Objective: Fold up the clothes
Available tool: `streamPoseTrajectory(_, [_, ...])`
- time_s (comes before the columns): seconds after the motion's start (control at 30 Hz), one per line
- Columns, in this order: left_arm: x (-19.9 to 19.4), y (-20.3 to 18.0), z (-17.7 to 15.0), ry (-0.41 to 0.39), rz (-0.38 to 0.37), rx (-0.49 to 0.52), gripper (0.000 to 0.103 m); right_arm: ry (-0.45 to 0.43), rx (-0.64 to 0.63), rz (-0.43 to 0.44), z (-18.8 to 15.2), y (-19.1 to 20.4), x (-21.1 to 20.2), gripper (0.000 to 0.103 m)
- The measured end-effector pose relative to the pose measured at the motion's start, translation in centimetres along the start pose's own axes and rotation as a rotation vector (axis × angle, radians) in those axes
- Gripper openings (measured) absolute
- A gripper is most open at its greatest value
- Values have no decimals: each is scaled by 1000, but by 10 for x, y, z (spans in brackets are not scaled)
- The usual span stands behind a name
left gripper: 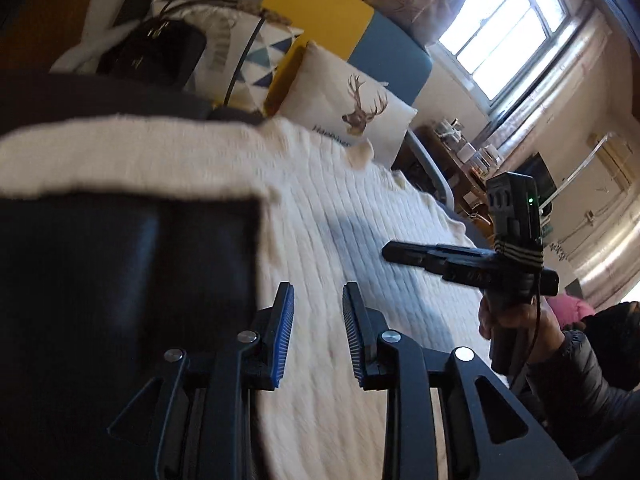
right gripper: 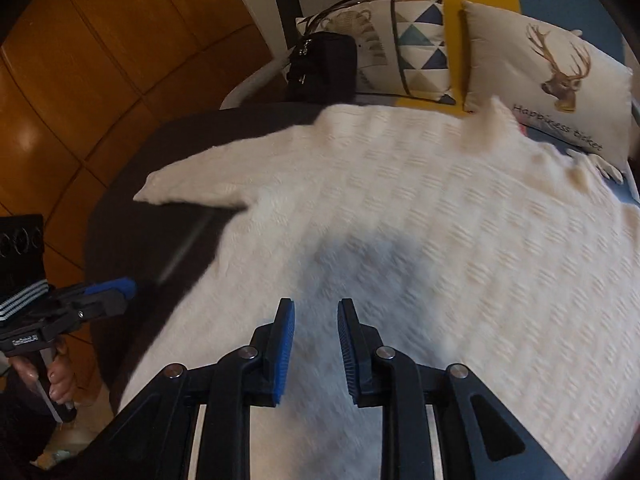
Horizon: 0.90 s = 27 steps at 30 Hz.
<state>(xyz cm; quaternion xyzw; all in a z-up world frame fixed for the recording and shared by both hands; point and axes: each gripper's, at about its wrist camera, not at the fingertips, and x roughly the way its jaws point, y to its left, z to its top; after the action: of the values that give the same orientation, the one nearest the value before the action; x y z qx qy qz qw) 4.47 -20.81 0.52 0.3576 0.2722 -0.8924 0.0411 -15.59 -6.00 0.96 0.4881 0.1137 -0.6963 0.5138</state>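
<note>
A white knitted sweater (right gripper: 400, 220) lies spread flat on a dark surface (right gripper: 120, 240), one sleeve (right gripper: 180, 184) stretched out to the left. My right gripper (right gripper: 316, 308) hovers open over the sweater's near part, with nothing between its blue pads. In the left wrist view the sweater (left gripper: 340, 220) fills the middle, and my left gripper (left gripper: 318, 296) is open above its edge beside the dark surface (left gripper: 120, 280), also holding nothing. The right gripper (left gripper: 388, 252) shows side-on above the sweater, held by a hand (left gripper: 516, 320). The left gripper (right gripper: 128, 286) sits off the sweater's left side.
Behind the sweater lean a deer-print pillow (right gripper: 552, 80), a triangle-pattern pillow (right gripper: 420, 48) and a black handbag (right gripper: 324, 68). Wooden flooring (right gripper: 100, 60) lies to the left. A window (left gripper: 508, 32) and a cluttered desk (left gripper: 472, 156) are at the far right.
</note>
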Motion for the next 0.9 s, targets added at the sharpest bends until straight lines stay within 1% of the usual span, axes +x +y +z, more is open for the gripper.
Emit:
streamPoseTrajectory(0.07, [24, 1, 17, 20, 22, 69, 37, 8, 1, 2, 9, 5, 14, 22])
streamPoseTrajectory(0.13, [45, 7, 26, 58, 59, 106, 38, 10, 10, 12, 14, 8, 26, 22])
streamPoseTrajectory(0.23, [69, 9, 31, 115, 78, 138, 38, -3, 18, 22, 16, 9, 29, 23])
streamPoseTrajectory(0.33, [84, 17, 33, 170, 86, 128, 38, -29, 20, 51, 20, 7, 27, 23])
streamPoseTrajectory(0.4, [88, 23, 30, 185, 80, 95, 38, -41, 11, 59, 24, 6, 27, 22])
streamPoseTrajectory(0.5, [86, 24, 30, 174, 71, 65, 38, -42, -8, 33, 25, 6, 31, 23])
streamPoseTrajectory(0.53, [85, 24, 30, 163, 86, 59, 22, -42, -14, 24, 25, 7, 33, 22])
streamPoseTrajectory(0.57, [85, 23, 27, 159, 120, 53, 10, -42, -21, 16, 25, 7, 34, 21])
streamPoseTrajectory(0.6, [85, 23, 25, 156, 155, 49, 6, -42, -27, 7, 26, 7, 35, 19])
streamPoseTrajectory(0.67, [79, 25, 18, 129, 193, 13, 5, -42, -40, -10, 27, 7, 38, 18])
streamPoseTrajectory(0.73, [76, 25, 16, 123, 207, -5, 5, -42, -53, -28, 27, 8, 40, 18])
streamPoseTrajectory(0.77, [74, 26, 16, 123, 187, -20, 5, -42, -59, -36, 28, 8, 41, 18])
streamPoseTrajectory(0.8, [72, 26, 17, 127, 162, -35, 8, -43, -66, -45, 28, 8, 43, 19])
streamPoseTrajectory(0.83, [69, 27, 19, 131, 138, -50, 9, -43, -72, -54, 28, 9, 44, 20])
streamPoseTrajectory(0.87, [63, 26, 22, 122, 123, -50, 9, -43, -78, -62, 29, 9, 45, 20])
streamPoseTrajectory(0.9, [53, 25, 29, 89, 99, -46, 11, -44, -60, -41, 32, 4, 41, 20])
